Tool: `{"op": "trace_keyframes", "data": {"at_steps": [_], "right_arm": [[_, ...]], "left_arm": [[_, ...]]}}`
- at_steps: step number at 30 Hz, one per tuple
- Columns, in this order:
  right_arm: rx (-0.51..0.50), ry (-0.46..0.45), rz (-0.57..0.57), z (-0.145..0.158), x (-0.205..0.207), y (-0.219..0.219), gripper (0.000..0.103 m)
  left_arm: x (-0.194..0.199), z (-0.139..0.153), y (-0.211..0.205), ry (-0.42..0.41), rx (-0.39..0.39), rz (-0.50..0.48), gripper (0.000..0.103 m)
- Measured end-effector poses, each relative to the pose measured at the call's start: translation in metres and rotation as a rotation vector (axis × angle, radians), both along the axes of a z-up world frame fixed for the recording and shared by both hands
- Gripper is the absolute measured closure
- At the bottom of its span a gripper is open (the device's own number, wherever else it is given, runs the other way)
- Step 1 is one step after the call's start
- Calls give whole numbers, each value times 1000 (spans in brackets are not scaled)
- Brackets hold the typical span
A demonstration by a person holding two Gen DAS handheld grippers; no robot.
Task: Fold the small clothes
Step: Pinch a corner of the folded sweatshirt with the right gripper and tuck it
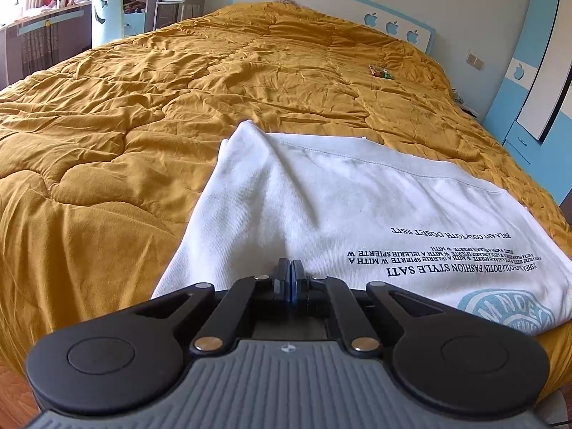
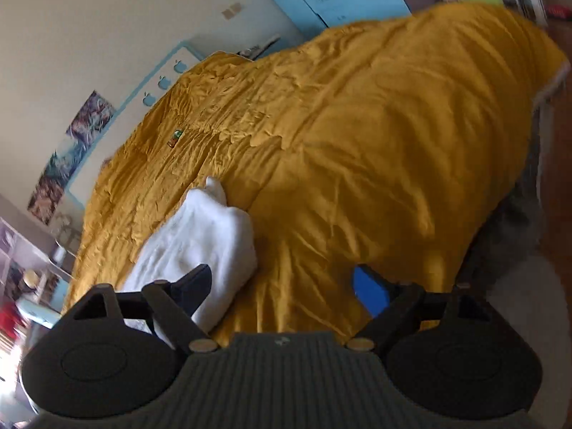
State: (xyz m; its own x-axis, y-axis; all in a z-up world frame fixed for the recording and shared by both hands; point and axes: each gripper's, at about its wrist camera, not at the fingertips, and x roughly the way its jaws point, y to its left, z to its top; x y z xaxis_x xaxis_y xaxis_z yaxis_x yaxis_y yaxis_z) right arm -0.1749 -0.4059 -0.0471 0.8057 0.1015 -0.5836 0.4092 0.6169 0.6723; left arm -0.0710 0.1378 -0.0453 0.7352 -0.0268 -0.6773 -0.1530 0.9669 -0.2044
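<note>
the white t-shirt (image 1: 321,196) lies on a mustard quilted bedspread (image 1: 143,89), spread out ahead of the left gripper (image 1: 290,268) and reaching off to its right; its dark print runs upside down from this view, and one line reads about as "fashion style", the smaller lines too garbled to trust; a pale blue round badge sits at the shirt's near right edge, its letters cut off; the knit looks soft and finely ribbed, with a stitched hem band along the far side; the left gripper's black fingers are pressed together, blue pads meeting, right at the shirt's near edge, and whether cloth is pinched between them i cannot tell; the right wrist view, tilted and blurred, shows the right gripper (image 2: 286,286) spread wide with nothing between its fingers, bare bedspread ahead, the shirt (image 2: 200,236) bunched thickly just beyond its left finger; apple cut-outs mark the blue-trimmed headboard (image 1: 393,25); a small wrapper (image 1: 380,71) lies far ahead.
</note>
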Motion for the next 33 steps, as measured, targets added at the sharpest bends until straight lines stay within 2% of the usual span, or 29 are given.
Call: {"op": "trace_keyframes", "data": {"at_steps": [2, 5, 8, 11, 13, 15, 17, 20, 23, 26, 29, 33], "right_arm": [[236, -50, -53, -20, -15, -15, 20], [511, -133, -128, -45, -31, -27, 20], [633, -190, -165, -56, -38, -31, 20], [708, -233, -160, -60, -39, -28, 21], [708, -245, -130, -57, -35, -24, 21], [658, -229, -92, -51, -29, -20, 22], [616, -203, -62, -47, -21, -14, 32], [565, -194, -6, -43, -4, -8, 38], [544, -144, -9, -44, 12, -4, 38], [593, -165, -21, -51, 24, 0, 33], [586, -166, -5, -57, 35, 4, 28], [582, -178, 13, -58, 47, 8, 29]], "left_arm": [[0, 0, 0, -1, -2, -1, 97], [0, -1, 1, -5, -11, 2, 97], [0, -1, 1, -5, -20, 6, 97], [0, -1, 0, -7, -18, 8, 97], [0, -1, 0, -6, -13, 6, 97], [0, 0, 0, -8, -7, 5, 97], [1, 0, 0, -9, -4, 4, 97], [1, 0, 0, -9, -4, 4, 97], [1, 0, -1, -10, -1, 3, 97], [2, -1, -1, -12, 5, 0, 97], [2, -1, -1, -13, 5, 1, 97], [2, 0, -2, -14, 7, 0, 97]]}}
